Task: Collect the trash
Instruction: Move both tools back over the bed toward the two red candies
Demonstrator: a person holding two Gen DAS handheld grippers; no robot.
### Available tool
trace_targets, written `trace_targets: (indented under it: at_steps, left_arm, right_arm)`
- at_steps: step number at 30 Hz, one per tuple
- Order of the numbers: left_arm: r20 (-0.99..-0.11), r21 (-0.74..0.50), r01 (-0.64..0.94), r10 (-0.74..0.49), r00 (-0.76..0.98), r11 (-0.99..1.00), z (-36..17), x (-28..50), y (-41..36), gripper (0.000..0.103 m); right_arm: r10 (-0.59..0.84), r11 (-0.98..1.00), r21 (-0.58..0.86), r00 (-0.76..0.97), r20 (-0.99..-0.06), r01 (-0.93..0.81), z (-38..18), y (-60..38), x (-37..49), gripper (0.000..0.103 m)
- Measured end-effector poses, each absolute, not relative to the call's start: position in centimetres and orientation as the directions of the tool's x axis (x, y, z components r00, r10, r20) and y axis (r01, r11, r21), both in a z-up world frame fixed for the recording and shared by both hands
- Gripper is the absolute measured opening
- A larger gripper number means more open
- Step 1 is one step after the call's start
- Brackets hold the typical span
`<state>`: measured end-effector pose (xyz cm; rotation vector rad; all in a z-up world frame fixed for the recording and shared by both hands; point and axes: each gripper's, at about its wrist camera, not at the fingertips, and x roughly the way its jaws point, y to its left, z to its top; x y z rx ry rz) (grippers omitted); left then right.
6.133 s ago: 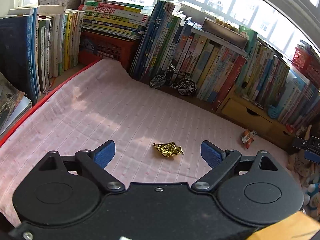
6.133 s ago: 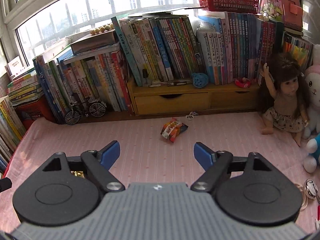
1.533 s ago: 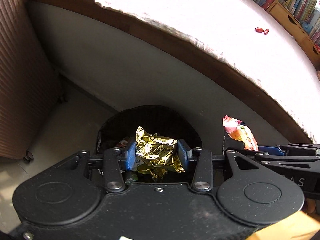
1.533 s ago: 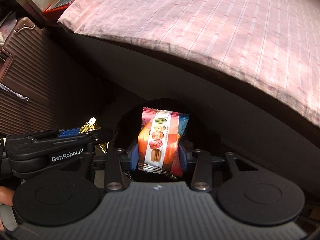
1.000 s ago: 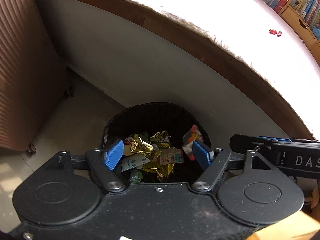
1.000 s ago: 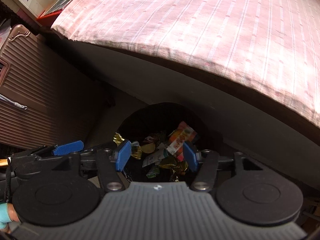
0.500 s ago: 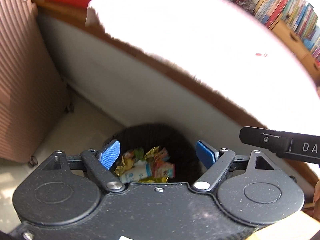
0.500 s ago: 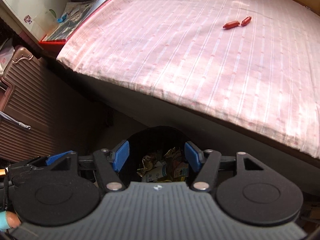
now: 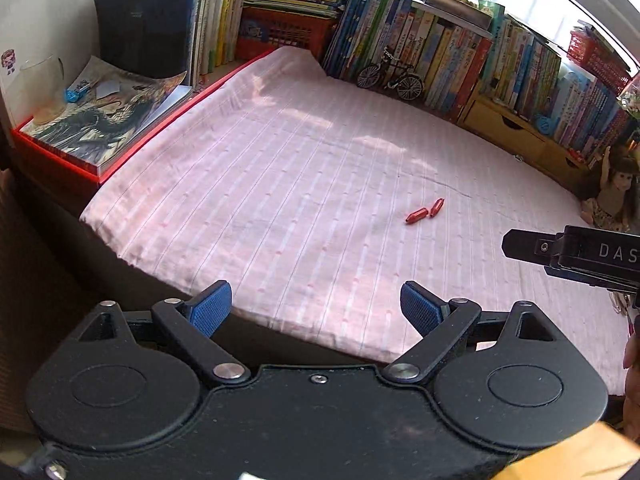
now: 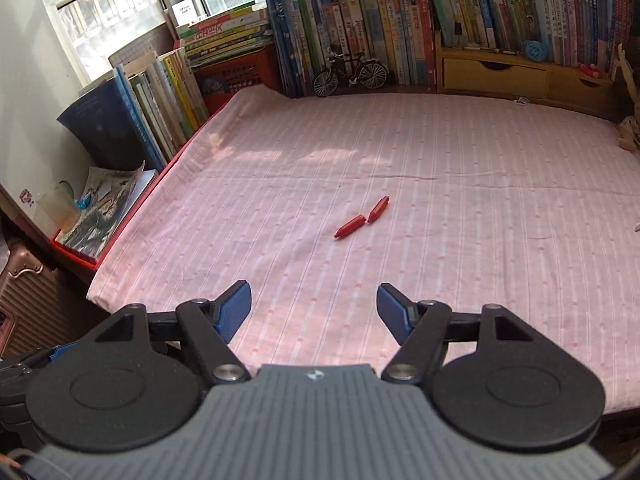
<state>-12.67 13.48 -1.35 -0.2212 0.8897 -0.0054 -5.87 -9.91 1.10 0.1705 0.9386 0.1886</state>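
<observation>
Two red wrappers on pink sheet

Bed sheet: pink striped cloth, matt, faintly creased; two red wrappers: smooth, glossy; drawer unit: light wood; gripper pads: blue, ribbed, on matt black plastic arms.

A pink striped cloth covers the wide flat surface. Near its middle lie two small red wrappers, end to end and almost touching. Behind the cloth a long row of upright books stands along the window side, and a small model bicycle stands in front of them. To the right of the bicycle sits a low wooden drawer unit. At the left edge an open magazine lies flat, with more books behind it.
</observation>
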Motion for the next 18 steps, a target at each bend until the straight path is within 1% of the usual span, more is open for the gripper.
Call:
trace_targets:
  at_steps: [5, 6, 8, 10, 12, 15, 18]
  left_arm:
    - [-0.785, -0.190, -0.087, -0.098, 0.611, 0.978, -2.5, -9.5, 10.1, 0.090]
    - [-0.791, -0.204, -0.104, -0.101, 0.603, 0.973, -3.1, -8.6, 9.6, 0.089]
    - [-0.808, -0.243, -0.168, -0.104, 0.580, 0.955, -4.0, -6.7, 9.0, 0.087]
    - [-0.818, -0.300, -0.233, -0.124, 0.562, 0.925, -4.9, -4.9, 8.6, 0.085]
    - [-0.831, -0.322, -0.288, -0.123, 0.543, 0.902, -5.6, -3.0, 8.1, 0.081]
    - [-0.848, -0.314, -0.342, -0.100, 0.521, 0.886, -6.6, -0.5, 7.1, 0.075]
    - [-0.860, -0.305, -0.364, -0.090, 0.502, 0.880, -7.4, 1.5, 6.2, 0.068]
  right_arm:
    - [0.220, 0.974, 0.214, 0.586, -0.780, -0.080, -0.3, -12.5, -2.5, 0.076]
    - [0.221, 0.974, 0.201, 0.584, -0.781, -0.101, -0.8, -12.8, -1.6, 0.076]
    - [0.209, 0.977, 0.149, 0.579, -0.788, -0.151, -1.5, -13.3, 0.1, 0.071]
    - [0.205, 0.974, 0.103, 0.582, -0.787, -0.203, -2.2, -13.8, 1.7, 0.071]
    - [0.211, 0.964, 0.073, 0.574, -0.791, -0.254, -3.2, -14.2, 3.2, 0.071]
    - [0.226, 0.930, 0.005, 0.562, -0.796, -0.367, -4.9, -14.4, 5.0, 0.071]
    - [0.270, 0.885, -0.008, 0.527, -0.806, -0.465, -6.5, -14.5, 6.8, 0.071]
